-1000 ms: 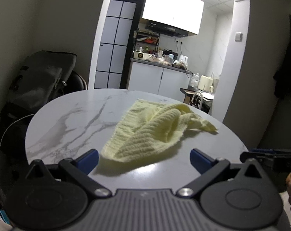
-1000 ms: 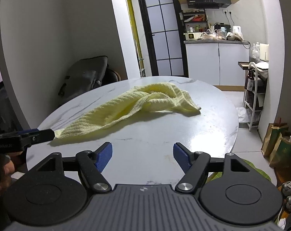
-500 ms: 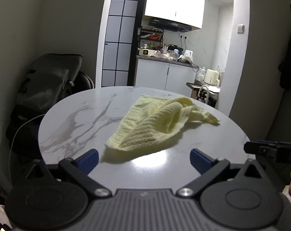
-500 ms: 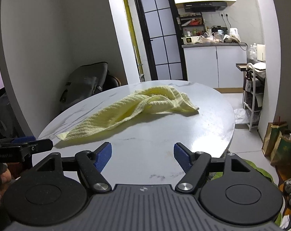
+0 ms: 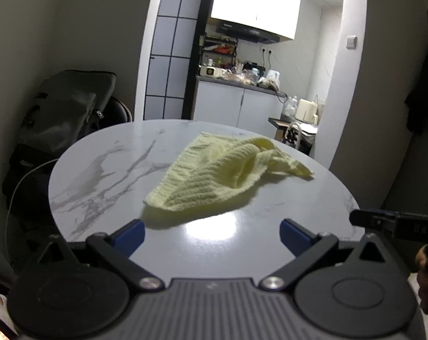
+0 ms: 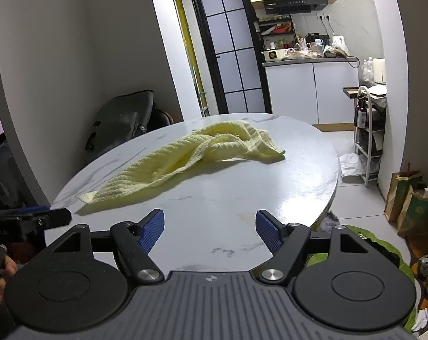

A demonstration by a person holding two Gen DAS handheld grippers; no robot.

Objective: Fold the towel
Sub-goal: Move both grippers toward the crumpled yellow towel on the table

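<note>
**Crumpled towel waits on marble desk, both grippers spread and empty**

You hold the left gripper (image 5: pixel 211 233) and the right gripper (image 6: pixel 210 228) low at the near edge of a round, white marble-patterned desk (image 5: pixel 106 170), each with its blue-padded jaws set wide apart and nothing between them. Neither touches the cloth. In the left wrist view the yellow towel (image 5: pixel 222 175) lies at 12 o'clock ahead of the gripper, near the middle of the desk; in the right wrist view it stretches from about 10 o'clock toward 12 o'clock.

By these views, the folding has not begun. The towel sits in a loose, rumpled heap, its far end bunched and twisted, its near end tapering to a flatter corner by the desk edge. No clean edge or crease shows. What is left appears to be nearly everything: take hold of corners, spread the cloth flat, then fold it.

The desk is glossy and throws back a bright patch of ceiling light just ahead of the left gripper. Nothing else is seen on it. A dark bag (image 6: pixel 120 124) slumps on a chair at 10 o'clock beyond the desk. Past an archway at 12 o'clock, a kitchen counter (image 6: pixel 310 61) crowded with small items stands under a range hood, beside a black-framed glass door (image 6: pixel 230 53). Paper bags (image 6: pixel 409 198) rest on the floor at 3 o'clock.
</note>
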